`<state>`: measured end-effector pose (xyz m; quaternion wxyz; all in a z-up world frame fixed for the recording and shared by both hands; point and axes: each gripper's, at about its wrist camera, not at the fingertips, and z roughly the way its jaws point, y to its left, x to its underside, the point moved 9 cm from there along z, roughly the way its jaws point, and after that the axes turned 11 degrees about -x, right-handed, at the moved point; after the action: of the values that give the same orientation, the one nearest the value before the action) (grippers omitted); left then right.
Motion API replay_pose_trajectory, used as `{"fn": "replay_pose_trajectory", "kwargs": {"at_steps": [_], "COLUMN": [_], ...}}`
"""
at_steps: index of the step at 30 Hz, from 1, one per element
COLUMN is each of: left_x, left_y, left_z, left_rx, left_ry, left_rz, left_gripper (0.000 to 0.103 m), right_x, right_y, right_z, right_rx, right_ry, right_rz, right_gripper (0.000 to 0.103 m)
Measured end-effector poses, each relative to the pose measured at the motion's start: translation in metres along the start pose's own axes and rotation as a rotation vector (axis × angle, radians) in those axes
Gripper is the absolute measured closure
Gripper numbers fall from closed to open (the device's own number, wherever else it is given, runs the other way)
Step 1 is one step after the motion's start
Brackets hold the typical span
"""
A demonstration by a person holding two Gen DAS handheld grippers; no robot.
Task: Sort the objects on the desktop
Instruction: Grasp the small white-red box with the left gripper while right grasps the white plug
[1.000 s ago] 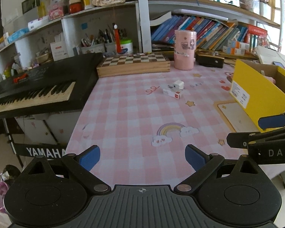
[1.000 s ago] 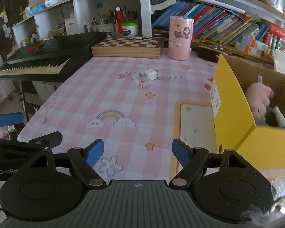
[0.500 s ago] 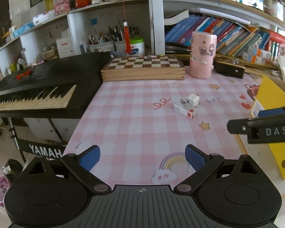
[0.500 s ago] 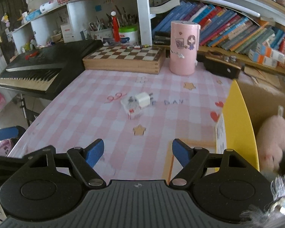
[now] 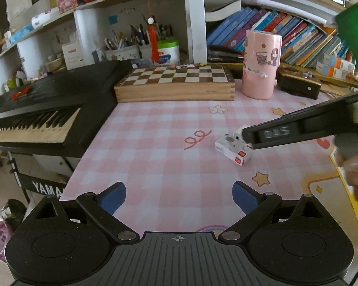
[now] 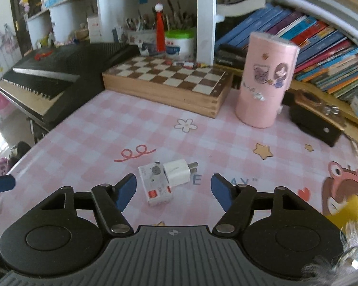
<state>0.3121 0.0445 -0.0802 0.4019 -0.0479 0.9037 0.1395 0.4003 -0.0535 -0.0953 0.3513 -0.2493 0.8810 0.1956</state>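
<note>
A small white box with red marks [image 6: 155, 186] lies on the pink checked tablecloth, and a white plug charger [image 6: 179, 172] rests against it. My right gripper [image 6: 173, 190] is open, low over the cloth, with both objects between its blue fingertips. In the left wrist view the right gripper's finger [image 5: 298, 131] crosses over the charger and hides most of it; the box [image 5: 234, 149] shows below it. My left gripper [image 5: 179, 197] is open and empty, back from the box toward the near left.
A wooden chessboard box [image 6: 167, 83], a pink cylinder [image 6: 265, 81] and a black case [image 6: 315, 121] stand at the back. A keyboard [image 5: 35, 114] sits left. A yellow box edge [image 5: 346, 190] is at the right. Bookshelves rise behind.
Both grippers have moved forward over the table. The right one has closed in on the charger and white box, which now lie between its open fingers.
</note>
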Motion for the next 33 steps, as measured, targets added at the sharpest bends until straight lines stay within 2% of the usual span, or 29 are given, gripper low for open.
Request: {"fn": "replay_pose_trajectory", "kwargs": {"at_steps": [8,11,13,16,22,26,29,33], "left_x": [-0.011,-0.016,-0.019,-0.022,-0.030,-0.032,-0.033,-0.035], "left_y": [-0.016,-0.026,-0.033,-0.047,-0.073,-0.084,-0.088,-0.091], "left_z": [0.015,0.020,0.022,0.029,0.047,0.063,0.072,0.083], "left_rx": [0.012,0.035,0.056,0.084,0.131,0.098,0.103,0.118], "left_ry": [0.000,-0.007,-0.011,-0.016,-0.021,-0.013,0.002,0.019], "left_rz": [0.021,0.029,0.032,0.043,0.058,0.077,0.058,0.036], "left_gripper": [0.005,0.005,0.005,0.005,0.005,0.006,0.007,0.013], "right_x": [0.000,-0.002,-0.005,-0.008,-0.018,-0.021,-0.023,-0.023], "right_y": [-0.026,-0.028,-0.029,-0.030,-0.042,-0.052,-0.054,-0.052], "right_z": [0.046,0.051,0.053,0.054,0.026,0.003,-0.010,-0.024], "right_rx": [-0.022,-0.056,-0.078,-0.100,-0.040,0.025,0.036,0.033], "right_ry": [0.077,0.061,0.057,0.061,0.002,-0.027,-0.050,-0.065], "right_rz": [0.047,0.058,0.069,0.072,0.107,0.136,0.148,0.158], "right_gripper": [0.048,0.051,0.060,0.061,0.061,0.061,0.061,0.061]}}
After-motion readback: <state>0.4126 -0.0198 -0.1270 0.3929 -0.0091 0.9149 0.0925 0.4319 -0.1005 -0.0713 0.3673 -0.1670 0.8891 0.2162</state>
